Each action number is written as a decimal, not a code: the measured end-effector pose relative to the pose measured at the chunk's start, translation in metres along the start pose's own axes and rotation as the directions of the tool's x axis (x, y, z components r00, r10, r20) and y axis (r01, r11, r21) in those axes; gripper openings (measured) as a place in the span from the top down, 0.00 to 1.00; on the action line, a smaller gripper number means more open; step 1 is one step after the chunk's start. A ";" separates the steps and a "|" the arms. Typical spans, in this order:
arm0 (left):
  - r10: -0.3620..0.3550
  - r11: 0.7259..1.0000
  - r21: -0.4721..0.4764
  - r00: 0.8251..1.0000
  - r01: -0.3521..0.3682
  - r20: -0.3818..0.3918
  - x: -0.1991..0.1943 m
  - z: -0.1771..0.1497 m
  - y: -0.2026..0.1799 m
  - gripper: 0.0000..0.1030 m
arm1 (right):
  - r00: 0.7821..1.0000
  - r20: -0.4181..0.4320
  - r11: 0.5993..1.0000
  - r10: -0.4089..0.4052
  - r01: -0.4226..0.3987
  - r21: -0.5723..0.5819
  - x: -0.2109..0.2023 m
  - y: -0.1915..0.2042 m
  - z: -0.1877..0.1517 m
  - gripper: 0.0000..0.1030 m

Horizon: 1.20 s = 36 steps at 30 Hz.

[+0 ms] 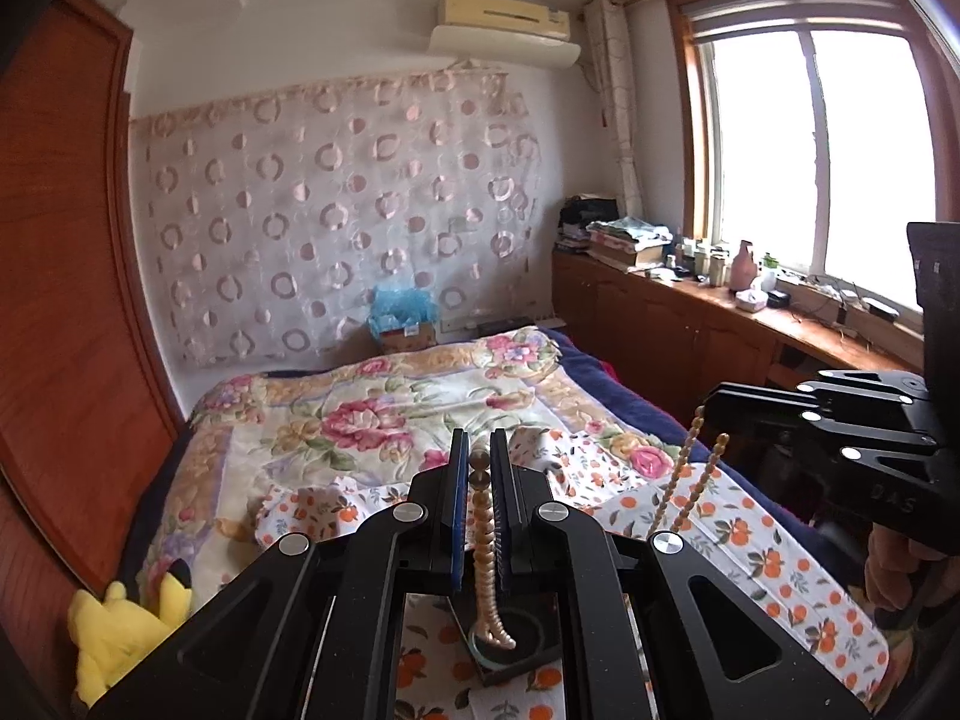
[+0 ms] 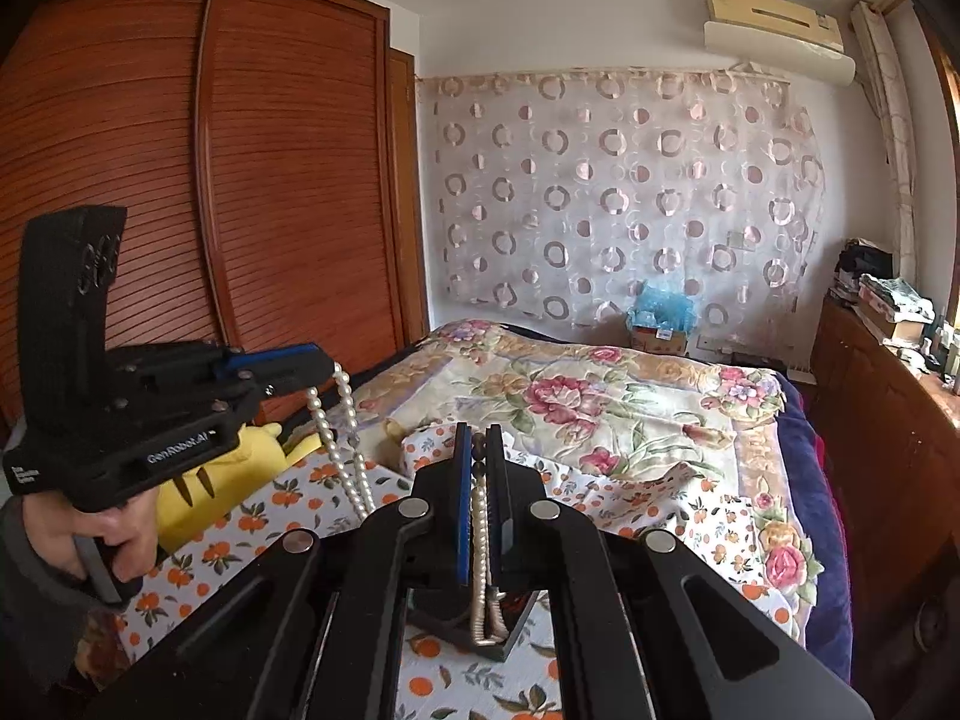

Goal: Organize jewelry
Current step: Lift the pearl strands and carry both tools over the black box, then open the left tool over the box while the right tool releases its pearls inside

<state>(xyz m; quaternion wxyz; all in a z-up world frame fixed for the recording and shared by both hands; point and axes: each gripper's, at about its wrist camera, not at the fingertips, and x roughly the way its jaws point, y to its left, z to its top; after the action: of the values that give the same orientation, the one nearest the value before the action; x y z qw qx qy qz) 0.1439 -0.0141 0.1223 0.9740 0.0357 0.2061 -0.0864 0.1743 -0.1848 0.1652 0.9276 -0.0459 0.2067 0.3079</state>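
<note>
Left wrist view is showing my left gripper (image 1: pixel 479 468) pinching a pearl necklace (image 1: pixel 480 516) between its blue pads, the strand running back along the fingers and drooping toward a dark jewelry box (image 1: pixel 510 654) lying on the orange-print cloth (image 1: pixel 780 558) just below. My right gripper (image 2: pixel 479 450) is pinching the same necklace (image 2: pixel 480 516) at another point, so I judge I am holding it lifted and stretched between both tongs to keep it untangled while lowering it over the box (image 2: pixel 480 630). From the right wrist view, loops of pearls are hanging from the left gripper (image 2: pixel 312 378) at the near left, above a yellow plush toy (image 2: pixel 240 468). "GenRobot.AI" is printed on that gripper's side; "DAS" is showing on the right gripper (image 1: pixel 711 405). Farther off, the floral quilt (image 1: pixel 390 408) is spreading toward the far wall.
</note>
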 end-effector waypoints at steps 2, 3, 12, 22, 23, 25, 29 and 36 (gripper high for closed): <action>-0.011 1.000 -0.024 1.000 0.010 -0.013 0.009 0.000 0.004 0.94 | 1.000 -0.005 1.000 -0.003 0.003 0.008 0.005 -0.004 0.003 0.95; -0.009 0.999 -0.042 1.000 0.008 -0.018 0.014 -0.003 0.008 0.94 | 1.000 -0.008 1.000 -0.006 0.006 0.011 0.008 -0.006 0.004 0.95; -0.054 0.995 -0.085 0.992 0.045 -0.111 0.053 -0.044 0.012 0.94 | 0.999 -0.042 0.999 -0.007 0.008 0.035 0.039 -0.015 0.007 0.95; -0.090 0.992 -0.105 0.980 0.072 -0.179 0.073 -0.075 0.010 0.94 | 0.999 -0.042 0.998 -0.020 0.022 0.052 0.068 -0.019 0.015 0.95; -0.091 0.992 -0.107 0.979 0.072 -0.184 0.074 -0.078 0.009 0.94 | 0.999 -0.041 0.998 -0.021 0.024 0.056 0.071 -0.019 0.017 0.95; -0.089 0.991 -0.110 0.978 0.069 -0.189 0.076 -0.084 0.009 0.94 | 0.999 -0.039 0.997 -0.020 0.022 0.067 0.077 -0.021 0.021 0.95; -0.094 0.990 -0.117 0.976 0.072 -0.197 0.075 -0.093 0.010 0.94 | 0.998 -0.054 0.997 -0.011 0.015 0.076 0.088 -0.018 0.020 0.95; -0.086 0.992 -0.109 0.977 0.065 -0.196 0.058 -0.111 0.014 0.94 | 0.990 -0.144 0.998 -0.004 0.013 0.058 0.121 -0.009 -0.012 0.95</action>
<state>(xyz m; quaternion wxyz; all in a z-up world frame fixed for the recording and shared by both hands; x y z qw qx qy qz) 0.1543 0.0022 -0.0021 0.9449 -0.0134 0.3085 -0.1086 0.2633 -0.1281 0.1040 0.9125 -0.0416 0.2819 0.2936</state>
